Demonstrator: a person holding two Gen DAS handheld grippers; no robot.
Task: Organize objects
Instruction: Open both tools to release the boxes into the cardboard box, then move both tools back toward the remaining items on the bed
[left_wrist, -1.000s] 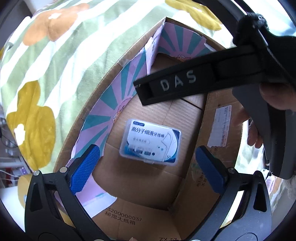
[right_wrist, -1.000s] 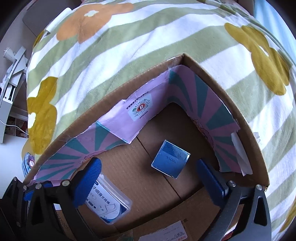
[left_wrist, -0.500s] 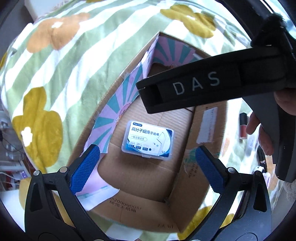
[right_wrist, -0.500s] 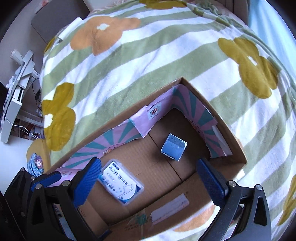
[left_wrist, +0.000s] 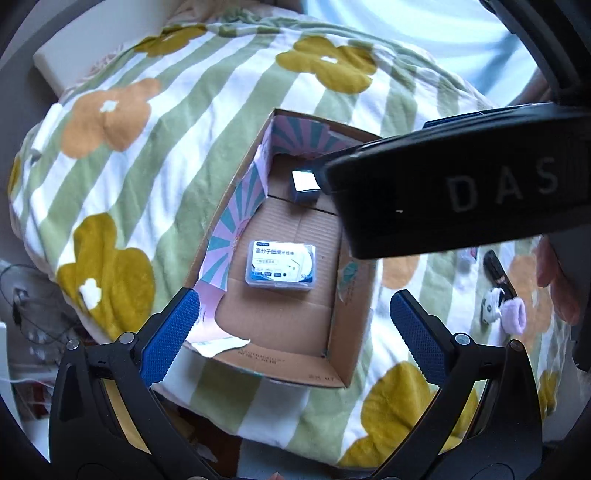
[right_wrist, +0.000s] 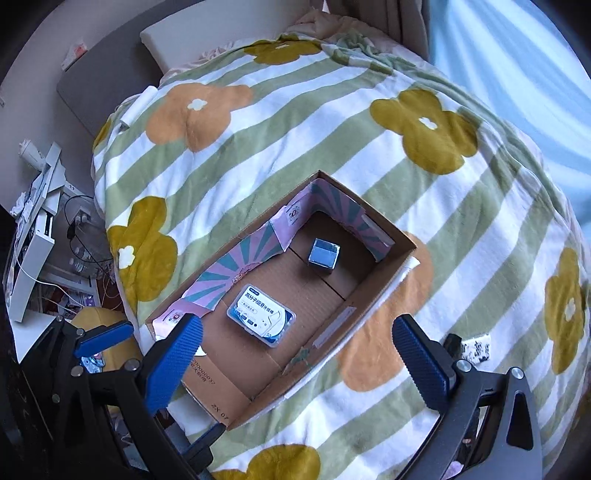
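Observation:
An open cardboard box (left_wrist: 280, 317) (right_wrist: 243, 373) with pink and teal lining lies on a flowered, striped blanket. On its floor lie a clear floss-pick case (left_wrist: 280, 266) (right_wrist: 261, 314) with a blue and white label and, toward the far end, a small blue cube box (left_wrist: 304, 184) (right_wrist: 324, 254). My left gripper (left_wrist: 295, 332) hangs above the near end of the box, open, holding nothing. My right gripper (right_wrist: 299, 358) is also above the box's near end, open, with nothing between its blue pads. Its black body (left_wrist: 461, 192) crosses the left wrist view and hides the box's far right corner.
The blanket (right_wrist: 332, 122) spreads widely around the box. To the right of the box lie a black stick-like item (left_wrist: 498, 273), a purple and white small thing (left_wrist: 513, 317) and a patterned packet (right_wrist: 476, 347). A person's fingers (left_wrist: 554, 273) show at right. Cluttered shelves and cables (right_wrist: 44, 229) stand at left.
Both grippers have drawn back and up from the box, which looks smaller with more blanket around it. The cube box has come into the left wrist view. Both stay open.

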